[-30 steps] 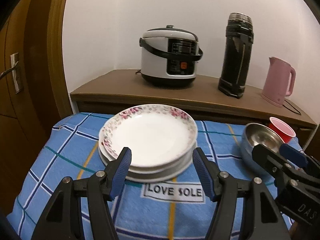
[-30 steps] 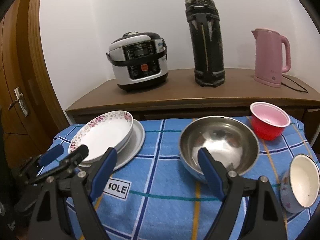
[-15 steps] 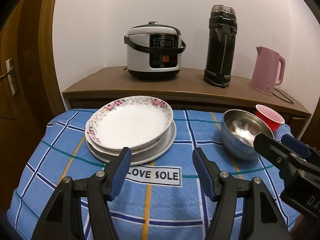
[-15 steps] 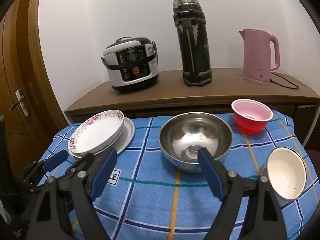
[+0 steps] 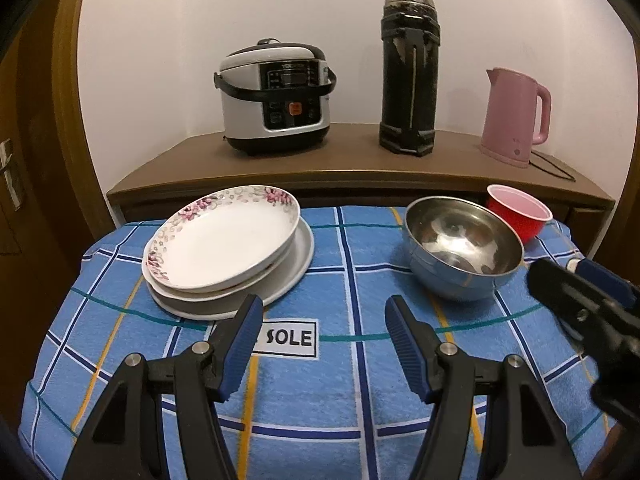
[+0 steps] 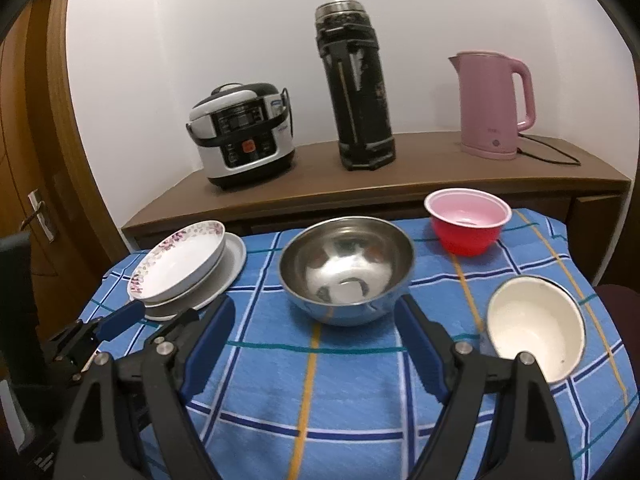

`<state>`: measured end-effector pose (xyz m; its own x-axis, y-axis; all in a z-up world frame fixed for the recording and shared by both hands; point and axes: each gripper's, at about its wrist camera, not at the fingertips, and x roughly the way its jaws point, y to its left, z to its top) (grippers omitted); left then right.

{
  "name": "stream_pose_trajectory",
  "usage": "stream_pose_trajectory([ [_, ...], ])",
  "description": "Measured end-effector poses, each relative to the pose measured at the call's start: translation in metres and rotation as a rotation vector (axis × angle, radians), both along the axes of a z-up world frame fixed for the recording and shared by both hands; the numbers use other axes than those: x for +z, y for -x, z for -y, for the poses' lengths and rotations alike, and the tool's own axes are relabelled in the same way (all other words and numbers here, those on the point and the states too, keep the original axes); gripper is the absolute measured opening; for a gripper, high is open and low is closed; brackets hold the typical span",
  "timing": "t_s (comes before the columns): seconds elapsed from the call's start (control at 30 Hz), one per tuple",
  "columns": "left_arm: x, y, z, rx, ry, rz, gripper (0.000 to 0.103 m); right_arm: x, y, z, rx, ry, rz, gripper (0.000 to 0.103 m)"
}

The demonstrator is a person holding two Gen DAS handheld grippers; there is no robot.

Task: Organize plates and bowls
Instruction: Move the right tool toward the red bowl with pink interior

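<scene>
A blue plaid cloth (image 5: pixel 352 248) labelled "SOLE" (image 5: pixel 289 337) covers the counter. In the left wrist view, the left gripper (image 5: pixel 324 332) is spread, empty; the stacked plates (image 5: pixel 224 248) sit left of the steel bowl (image 5: pixel 464 246). In the right wrist view, the right gripper (image 6: pixel 316 336) gapes empty before that bowl; only here a white bowl (image 6: pixel 536 332) appears, right of it, and a red bowl (image 6: pixel 466 220) behind.

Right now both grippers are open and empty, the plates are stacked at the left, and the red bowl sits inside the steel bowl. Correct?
Not quite. The red bowl stands on the cloth behind the steel bowl, not inside it; the right wrist view shows this. The left gripper and right gripper are open and empty, and the plates are stacked at the left.
</scene>
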<state>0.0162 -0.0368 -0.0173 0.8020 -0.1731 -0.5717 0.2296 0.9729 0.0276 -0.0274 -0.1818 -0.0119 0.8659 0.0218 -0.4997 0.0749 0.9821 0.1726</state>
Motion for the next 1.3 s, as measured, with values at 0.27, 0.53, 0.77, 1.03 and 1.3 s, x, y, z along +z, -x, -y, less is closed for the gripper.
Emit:
stream_pose_trajectory([
  [0.27,-0.003,0.003,0.017,-0.017,-0.027,-0.004,0.066,0.000,0.016,0.027,-0.038,-0.016,0.002,0.075],
  [0.53,-0.006,0.004,0.035,-0.058,-0.031,-0.023,0.066,-0.001,0.023,0.053,-0.083,-0.047,0.007,0.065],
  [0.77,-0.011,0.002,0.044,-0.077,-0.023,-0.052,0.066,-0.003,0.027,0.071,-0.114,-0.064,0.010,0.065],
  [1.03,-0.015,0.002,0.060,-0.123,-0.019,-0.077,0.066,-0.004,0.029,0.088,-0.142,-0.080,0.012,0.061],
  [1.3,-0.008,0.005,0.085,-0.225,-0.001,-0.076,0.065,0.002,0.043,0.126,-0.234,-0.075,0.025,0.061],
])
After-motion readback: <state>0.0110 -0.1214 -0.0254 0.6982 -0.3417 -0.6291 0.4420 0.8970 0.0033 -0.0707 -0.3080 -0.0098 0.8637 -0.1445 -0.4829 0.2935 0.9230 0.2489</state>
